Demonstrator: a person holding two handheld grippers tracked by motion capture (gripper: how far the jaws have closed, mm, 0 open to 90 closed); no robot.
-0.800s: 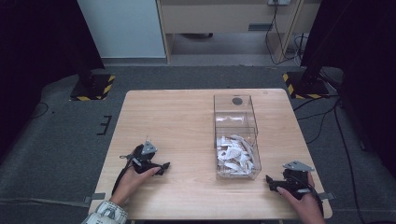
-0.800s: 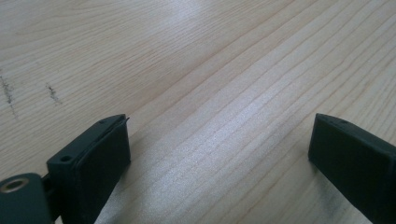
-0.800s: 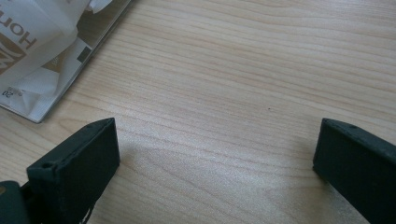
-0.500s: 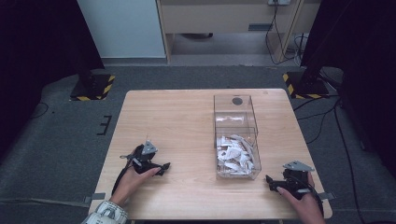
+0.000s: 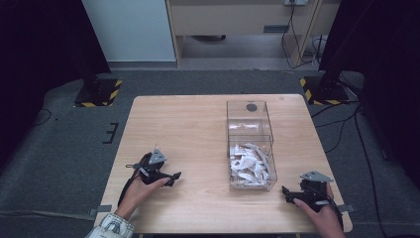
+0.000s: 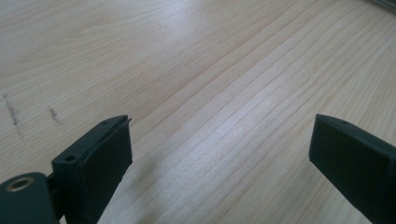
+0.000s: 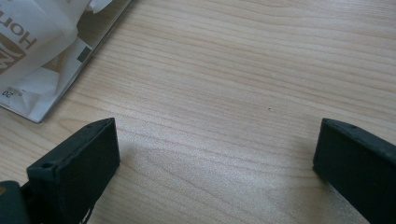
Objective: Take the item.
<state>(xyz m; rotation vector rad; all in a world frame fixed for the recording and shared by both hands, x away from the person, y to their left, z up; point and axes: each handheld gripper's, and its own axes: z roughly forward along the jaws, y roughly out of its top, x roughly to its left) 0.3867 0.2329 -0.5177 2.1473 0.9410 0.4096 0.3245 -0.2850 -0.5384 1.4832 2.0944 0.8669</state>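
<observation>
The tabletop (image 5: 198, 129) was a pale wooden square with dark carpet on every side, and most of its left half and far strip lay bare, giving wide room to move. A clear box (image 5: 250, 144) stood right of centre, long side running near to far; its far part looked bare apart from a dark round mark, while white paper packets (image 5: 249, 166) were heaped in its near part. The left claw (image 5: 173, 177) rested low over the tabletop at the near left, well apart from the box, its 2 jaws spread wide with only bare wood between them. The right claw (image 5: 286, 192) sat near the near right corner, just beside the box's near end, jaws likewise spread and holding nothing. In the right gripper view the box corner and printed packets (image 7: 42, 46) were cut off at the frame's edge, the lettering too partial to read.
</observation>
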